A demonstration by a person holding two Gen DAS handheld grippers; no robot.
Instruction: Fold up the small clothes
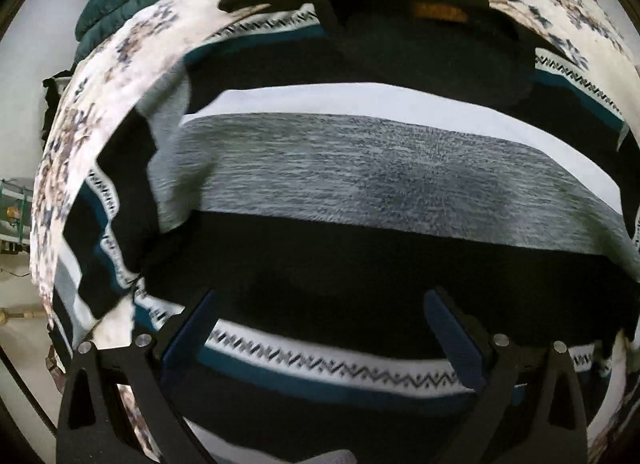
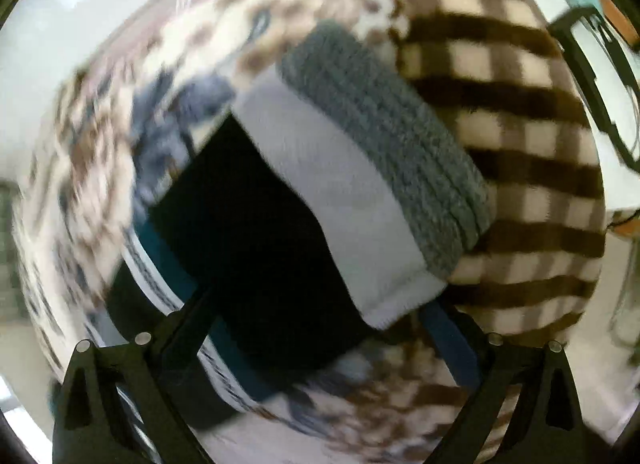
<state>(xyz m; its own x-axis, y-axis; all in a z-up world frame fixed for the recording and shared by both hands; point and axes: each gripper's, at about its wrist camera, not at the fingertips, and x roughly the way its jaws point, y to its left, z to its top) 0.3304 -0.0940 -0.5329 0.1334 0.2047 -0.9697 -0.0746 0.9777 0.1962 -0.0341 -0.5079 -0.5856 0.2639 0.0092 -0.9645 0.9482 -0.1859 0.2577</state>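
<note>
We are holding the left gripper spread wide and empty, pointing down over the sweater. It is lying flat on the floral blanket, striped black, grey and white. The right gripper is gaping too, its 2 fingers pressing on nothing, hanging over a sleeve beside a checked cloth. We are judging the knit soft, limp and fairly thick, so it will sag and bunch; we are favouring a pinch at the grey ribbed cuff and the hem edge.
</note>
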